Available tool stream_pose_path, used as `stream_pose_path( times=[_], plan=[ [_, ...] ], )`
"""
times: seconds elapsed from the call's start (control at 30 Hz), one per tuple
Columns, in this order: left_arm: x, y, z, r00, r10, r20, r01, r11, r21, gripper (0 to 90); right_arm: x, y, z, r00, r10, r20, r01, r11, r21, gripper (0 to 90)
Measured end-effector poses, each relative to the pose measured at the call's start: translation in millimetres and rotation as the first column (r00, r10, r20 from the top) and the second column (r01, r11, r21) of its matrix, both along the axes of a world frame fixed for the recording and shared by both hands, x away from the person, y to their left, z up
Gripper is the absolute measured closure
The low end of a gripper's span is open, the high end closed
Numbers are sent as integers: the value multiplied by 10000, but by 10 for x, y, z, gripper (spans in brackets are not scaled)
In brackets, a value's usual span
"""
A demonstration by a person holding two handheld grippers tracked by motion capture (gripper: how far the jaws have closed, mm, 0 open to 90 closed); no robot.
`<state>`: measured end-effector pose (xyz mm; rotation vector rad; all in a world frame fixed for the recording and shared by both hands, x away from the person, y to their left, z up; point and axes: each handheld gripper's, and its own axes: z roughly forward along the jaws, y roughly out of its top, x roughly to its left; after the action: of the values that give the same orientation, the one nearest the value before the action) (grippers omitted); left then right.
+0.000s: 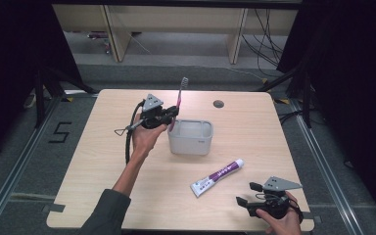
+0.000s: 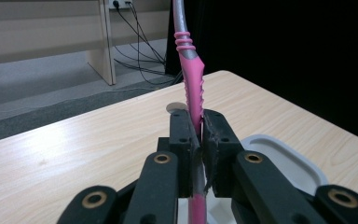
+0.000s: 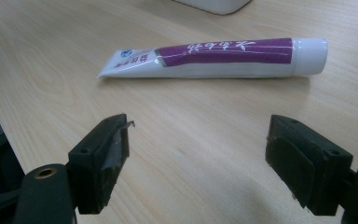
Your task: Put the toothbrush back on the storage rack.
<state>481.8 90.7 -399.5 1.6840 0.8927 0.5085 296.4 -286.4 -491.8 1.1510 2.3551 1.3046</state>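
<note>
Toothbrush (image 1: 180, 95) stands near upright above the table (image 1: 103, 161), long axis vertical, bristle head uppermost, pink handle clamped between the closed jaws of the left gripper (image 1: 172, 116). It is held just left of the grey container (image 1: 191, 137), over its near-left rim. Toothpaste tube (image 1: 218, 177) lies flat, cap toward the far right. Right gripper (image 1: 247, 193) rests near it, jaws wide and empty.

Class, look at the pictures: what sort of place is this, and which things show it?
Probably a recording lab or studio: a bare wooden table ringed by black curtains, loose cables on the floor and a taped number five.
</note>
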Motion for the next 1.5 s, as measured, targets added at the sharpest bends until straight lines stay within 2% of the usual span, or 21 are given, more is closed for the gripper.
stream_pose_path(
  times=[0.07,0.1,0.13,0.23,0.27,0.3,0.47,0.8,0.87,1.13,1.3,1.33,1.4,1.5],
  plan=[
    [8,-4,-17,10000,51,37,-51,10000,-36,823,3,-10,5,10000,23,52,-22,9998,-174,224],
    [8,-4,-17,10000,51,37,-51,10000,-36,823,-12,2,5,9998,-58,-186,57,10000,-46,223],
    [15,-11,-28,10000,72,19,-72,10000,-60,822,1,-9,5,10000,20,42,-19,9999,-171,223],
    [24,-43,-47,10000,-5,41,5,10000,-33,823,4,-11,5,9999,48,149,-45,9998,-203,224],
    [27,-57,-62,10000,-16,8,16,10000,4,823,-13,1,6,9998,-52,-193,51,10000,-48,224],
    [27,-57,-62,10000,-16,8,16,10000,4,823,1,-13,5,10000,15,61,-14,9998,-195,224],
    [40,-86,-112,10000,43,-50,-42,9999,133,822,-1,-14,4,10000,44,39,-43,9998,-192,224],
    [65,-39,-243,9993,286,-258,-283,9995,141,822,-3,-15,6,9999,125,4,-125,9997,-214,225],
    [63,-38,-245,9993,289,-254,-285,9995,152,822,1,-16,0,9999,95,109,-93,9997,-205,225],
    [50,-49,-259,9993,292,-232,-285,9992,281,821,-7,-12,10,9999,135,0,-135,9997,-199,225],
    [45,-40,-310,9987,333,-383,-322,9991,288,821,-3,-13,2,9999,92,52,-91,9998,-171,225],
    [46,-30,-326,9986,335,-413,-323,9991,291,821,-12,-4,1,9999,90,-144,-92,9999,-111,225],
    [41,-28,-334,9986,318,-430,-305,9991,300,821,-3,-12,0,9999,140,14,-140,9997,-218,225],
    [43,-17,-339,9984,360,-439,-343,9987,382,819,-4,-14,5,9999,130,-11,-130,9997,-210,225]
  ],
)
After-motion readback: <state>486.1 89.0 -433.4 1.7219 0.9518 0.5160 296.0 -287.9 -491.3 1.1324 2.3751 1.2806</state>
